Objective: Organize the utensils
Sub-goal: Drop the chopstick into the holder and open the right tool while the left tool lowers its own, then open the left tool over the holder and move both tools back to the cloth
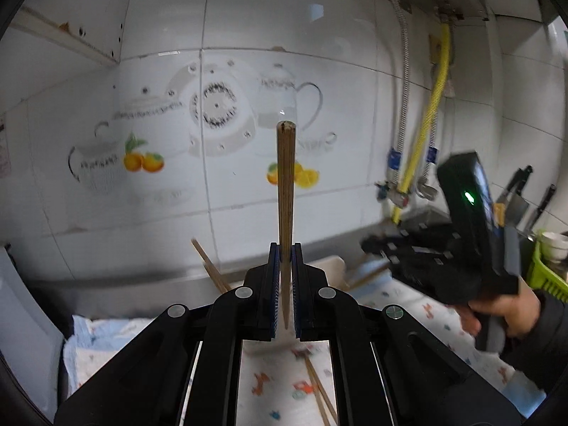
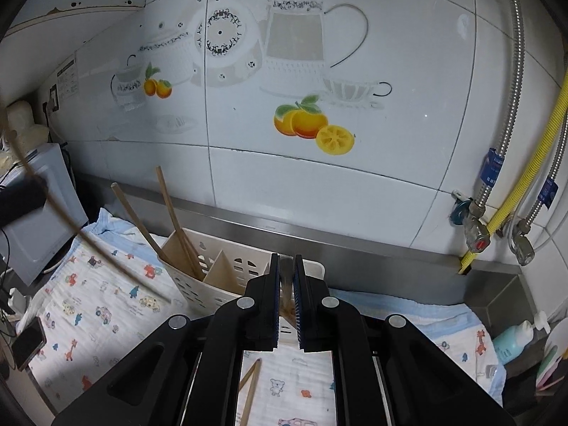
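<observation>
My left gripper (image 1: 285, 248) is shut on a wooden chopstick (image 1: 285, 184) that stands upright above the patterned cloth. My right gripper (image 2: 286, 261) is shut on another chopstick (image 2: 286, 305), which runs down between the pads over the cream utensil holder (image 2: 227, 269). The holder has slotted compartments; two chopsticks (image 2: 170, 213) lean in its left compartment. Loose chopsticks (image 2: 250, 387) lie on the cloth below the right gripper and also show in the left wrist view (image 1: 321, 397). The right gripper (image 1: 383, 245) also shows blurred at the right of the left wrist view.
A patterned baby cloth (image 2: 92, 305) covers the steel counter. Tiled wall with hoses and valves (image 2: 475, 234) stands behind. A white appliance (image 2: 39, 220) and a phone (image 2: 28, 340) sit at left; a bottle (image 2: 514, 340) sits at right. A green rack (image 1: 543, 269) is far right.
</observation>
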`<state>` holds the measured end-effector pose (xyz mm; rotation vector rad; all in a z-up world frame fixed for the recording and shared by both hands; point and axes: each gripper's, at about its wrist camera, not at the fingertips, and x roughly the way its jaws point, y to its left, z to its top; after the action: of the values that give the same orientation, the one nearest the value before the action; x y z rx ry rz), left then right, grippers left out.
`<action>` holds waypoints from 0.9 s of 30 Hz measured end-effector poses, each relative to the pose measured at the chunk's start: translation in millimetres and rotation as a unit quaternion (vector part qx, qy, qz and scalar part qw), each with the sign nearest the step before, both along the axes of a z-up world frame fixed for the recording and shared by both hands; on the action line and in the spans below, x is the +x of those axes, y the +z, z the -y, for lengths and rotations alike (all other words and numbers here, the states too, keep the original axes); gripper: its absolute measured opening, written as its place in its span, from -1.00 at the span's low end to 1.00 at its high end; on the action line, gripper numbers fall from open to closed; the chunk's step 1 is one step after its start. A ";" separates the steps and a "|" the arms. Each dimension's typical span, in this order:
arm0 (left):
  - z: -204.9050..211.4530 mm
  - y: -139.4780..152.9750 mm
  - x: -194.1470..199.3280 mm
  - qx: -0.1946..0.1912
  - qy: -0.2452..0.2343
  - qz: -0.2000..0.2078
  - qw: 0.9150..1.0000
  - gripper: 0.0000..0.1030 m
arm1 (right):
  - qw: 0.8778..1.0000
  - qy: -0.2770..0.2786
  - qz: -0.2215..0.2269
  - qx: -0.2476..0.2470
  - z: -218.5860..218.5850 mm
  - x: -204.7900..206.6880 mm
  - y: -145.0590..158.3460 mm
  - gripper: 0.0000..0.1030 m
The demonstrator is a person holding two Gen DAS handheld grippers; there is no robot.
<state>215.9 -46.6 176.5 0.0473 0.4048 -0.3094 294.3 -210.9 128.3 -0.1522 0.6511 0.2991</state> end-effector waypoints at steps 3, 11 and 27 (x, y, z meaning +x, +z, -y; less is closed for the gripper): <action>-0.4 3.0 14.2 -0.005 0.010 0.002 1.000 -0.90 | 1.000 0.001 0.001 0.003 2.3 0.2 -0.5 -0.86; -3.8 -2.8 50.3 -0.013 0.040 -0.004 0.999 -0.90 | 1.000 0.003 0.015 0.005 8.6 -9.0 6.0 -0.65; -15.6 -50.1 85.5 -0.045 0.047 -0.084 0.994 -0.88 | 0.999 0.014 0.048 0.014 21.8 -56.3 13.4 -0.34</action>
<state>301.4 -30.9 126.3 -0.0873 0.5573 -0.2383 238.0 -232.7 141.7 -0.1481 0.5507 0.3254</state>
